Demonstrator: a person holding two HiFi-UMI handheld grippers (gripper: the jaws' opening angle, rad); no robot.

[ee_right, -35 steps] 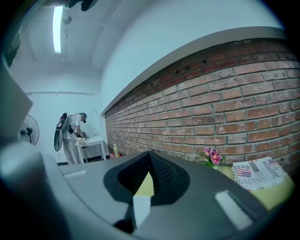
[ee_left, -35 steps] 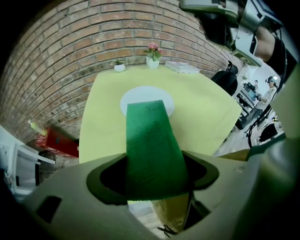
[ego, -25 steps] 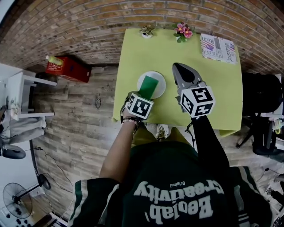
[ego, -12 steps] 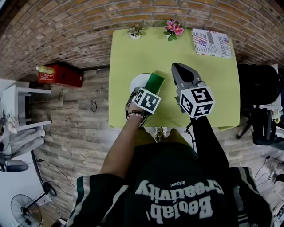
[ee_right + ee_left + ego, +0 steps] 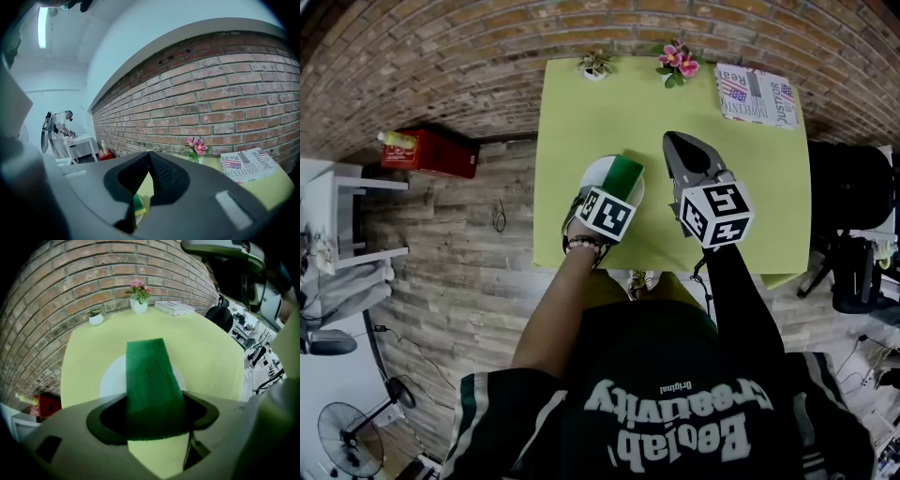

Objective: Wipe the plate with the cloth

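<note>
A white plate (image 5: 598, 174) lies on the yellow-green table (image 5: 731, 159) near its front left edge. A green cloth (image 5: 623, 175) rests over the plate's right part, and my left gripper (image 5: 617, 190) is shut on the cloth's near end. In the left gripper view the cloth (image 5: 149, 376) runs from the jaws out across the plate (image 5: 111, 380). My right gripper (image 5: 680, 148) hovers to the right of the plate, shut, with nothing in it. In the right gripper view the jaws meet at a point, with a sliver of the cloth (image 5: 138, 204) below them.
A folded newspaper (image 5: 757, 96) lies at the table's far right corner. A pink flower pot (image 5: 677, 66) and a small plant pot (image 5: 595, 66) stand along the far edge by the brick wall. A red box (image 5: 427, 150) sits on the floor at left, a black chair (image 5: 853, 197) at right.
My left gripper slid the cloth from the plate's middle to its right edge, then back a little toward the middle. The right gripper stayed where it was.
</note>
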